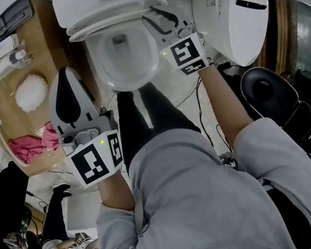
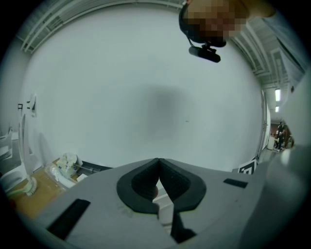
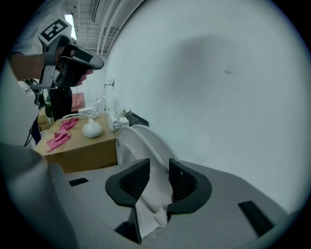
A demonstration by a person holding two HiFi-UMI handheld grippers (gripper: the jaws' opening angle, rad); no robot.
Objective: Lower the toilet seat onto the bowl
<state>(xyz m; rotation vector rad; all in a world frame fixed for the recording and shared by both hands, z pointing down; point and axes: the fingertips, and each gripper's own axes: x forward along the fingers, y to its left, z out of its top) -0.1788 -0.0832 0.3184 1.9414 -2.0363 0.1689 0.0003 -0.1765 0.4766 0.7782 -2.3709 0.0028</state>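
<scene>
the seat (image 1: 104, 24) stands upright against the tank (image 1: 79, 3), above the uncovered bowl (image 1: 94, 63), so the lowering is not yet done. the right claw (image 3: 159, 168) is at the seat's right edge with its jaws wide apart. the white rim shows in the gap, but the pads do not look pressed on it. the left claw (image 2: 159, 163) hangs to the left of the bowl, well apart from the seat, its jaws tip to tip with nothing in them.

to do this step well, i'd judge the right claw should close firmly on the rim near its free end, not near the hinge. it should then swing the seat forward along the hinge's arc and hold on until the seat meets the bowl, since a seat let go early would slam.

counted: one seat, one bowl, one tank, two claws. further out there is one box (image 1: 47, 44) on the left and one second white toilet unit (image 1: 231, 13) on the right.
</scene>
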